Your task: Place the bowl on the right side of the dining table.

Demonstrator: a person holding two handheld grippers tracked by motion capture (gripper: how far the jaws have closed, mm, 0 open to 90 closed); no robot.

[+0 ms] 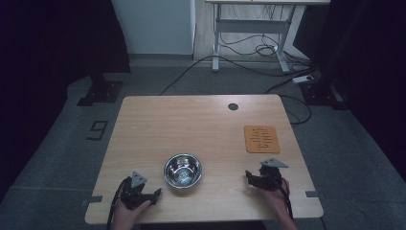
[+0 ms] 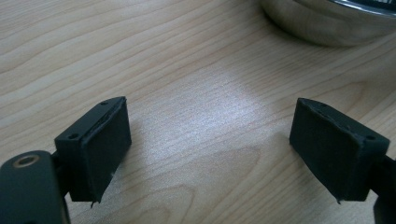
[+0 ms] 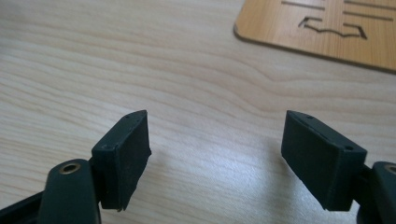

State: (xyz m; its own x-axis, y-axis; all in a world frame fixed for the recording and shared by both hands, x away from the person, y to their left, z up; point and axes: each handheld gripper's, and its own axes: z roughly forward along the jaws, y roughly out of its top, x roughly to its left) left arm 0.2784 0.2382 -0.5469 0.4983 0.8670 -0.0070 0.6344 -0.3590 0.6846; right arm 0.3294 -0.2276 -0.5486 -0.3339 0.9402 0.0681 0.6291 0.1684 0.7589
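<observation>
I see my left gripper [image 1: 155,194] at the round shiny steel bowl's [image 1: 182,170] eight o'clock, jaws wide, empty. My right gripper [image 1: 249,179] gapes empty at its three o'clock, below the orange wooden coaster [image 1: 261,139].

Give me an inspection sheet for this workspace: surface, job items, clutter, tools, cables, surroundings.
Surface: light wooden table, round dark hole near the far edge.
Job's things: steel bowl upright near the front, between the tools; wooden mat flat at the right.
Clutter: nothing seen.
Grippers: left tool open, nothing between the jaws, beside the bowl; right tool open, nothing between the jaws, near the mat.
Cables: floor cables behind the table.
Surroundings: white desk frame, grey carpet.
</observation>
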